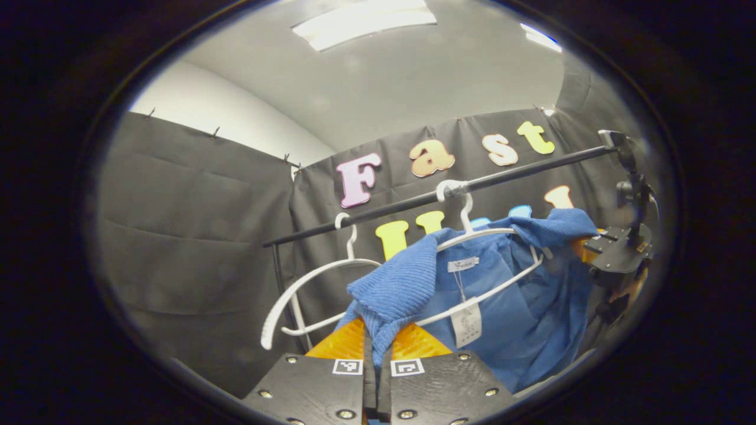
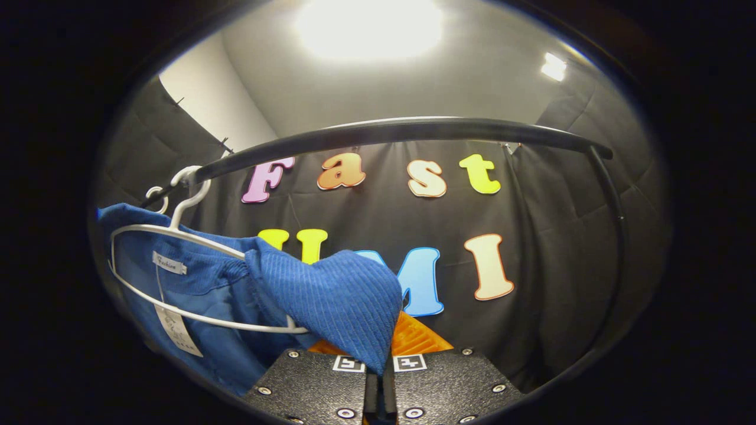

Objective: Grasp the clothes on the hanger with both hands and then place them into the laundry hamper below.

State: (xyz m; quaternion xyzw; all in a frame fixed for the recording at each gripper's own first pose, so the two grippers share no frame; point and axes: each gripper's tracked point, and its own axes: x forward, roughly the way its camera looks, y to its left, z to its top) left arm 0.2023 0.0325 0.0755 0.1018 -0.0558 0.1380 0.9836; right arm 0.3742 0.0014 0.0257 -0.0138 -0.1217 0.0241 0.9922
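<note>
The blue garment [image 1: 520,307] hangs below the black rail [image 1: 449,192], still draped on a white hanger [image 1: 502,283] whose hook sits over the rail. In the left gripper view, the left gripper [image 1: 376,360] has its fingers together on a fold of the ribbed blue knit at one shoulder — the cloth runs down into the narrow slot between them. An empty white hanger [image 1: 307,289] hangs from the rail to that gripper's left. At the garment's far shoulder the other gripper [image 1: 620,248] shows, just under the rail's end. In the right gripper view, the right gripper [image 2: 381,363] likewise has its fingers closed on a ribbed fold of the garment, with the rail arching above and the hanger's hook [image 2: 192,195] caught on it.
</note>
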